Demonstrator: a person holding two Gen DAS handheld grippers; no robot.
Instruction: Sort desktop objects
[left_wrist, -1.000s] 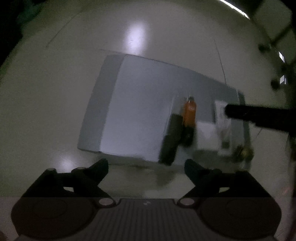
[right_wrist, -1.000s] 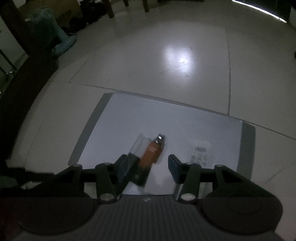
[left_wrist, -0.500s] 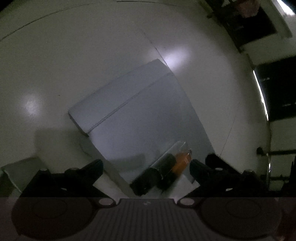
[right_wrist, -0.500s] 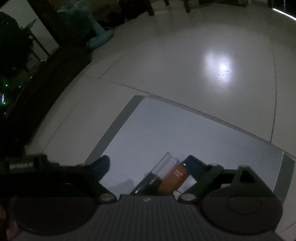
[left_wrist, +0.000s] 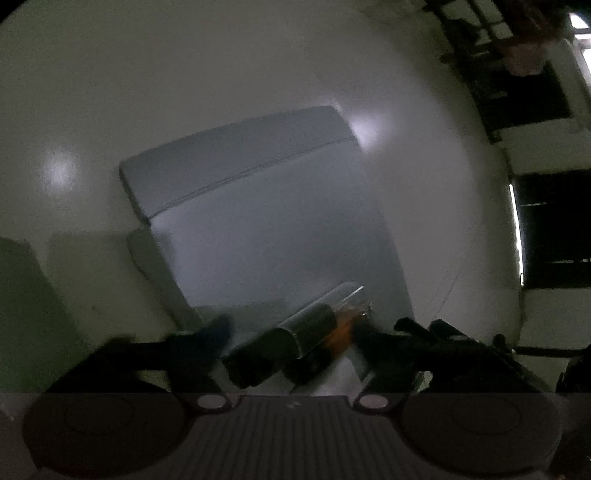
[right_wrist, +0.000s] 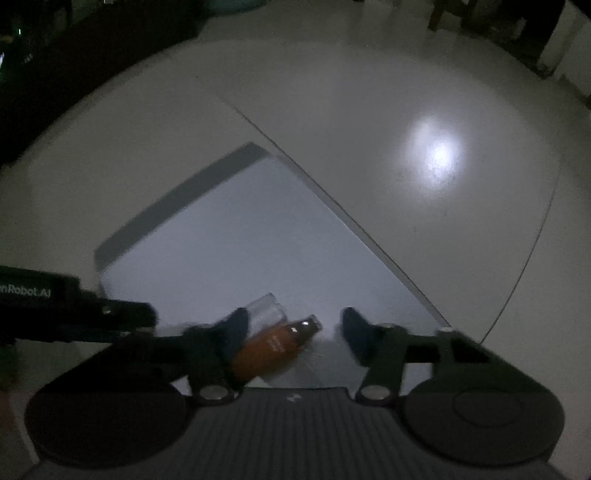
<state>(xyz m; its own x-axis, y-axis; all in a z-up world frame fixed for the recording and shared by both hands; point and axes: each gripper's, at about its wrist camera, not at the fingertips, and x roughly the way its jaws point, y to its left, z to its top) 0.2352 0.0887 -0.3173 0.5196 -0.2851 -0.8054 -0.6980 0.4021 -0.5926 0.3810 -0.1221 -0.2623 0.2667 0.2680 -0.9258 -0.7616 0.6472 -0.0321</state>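
Mat (left_wrist: 258, 221): grey, mid-frame on the floor; if you drag a claw across it, everything on it shifts.
Black tube (left_wrist: 288, 339): lower centre, between your closing left claw (left_wrist: 291, 326); unpinched, it may roll.
Orange tube (right_wrist: 273, 345): lower centre, touching the black one; your closing right claw (right_wrist: 291, 325) straddles it, ungripped, and could collide with the left.

Dim, grainy fisheye views; lamp glare on the floor (right_wrist: 437, 157); motion-blurred foreground, bowed dark edges.
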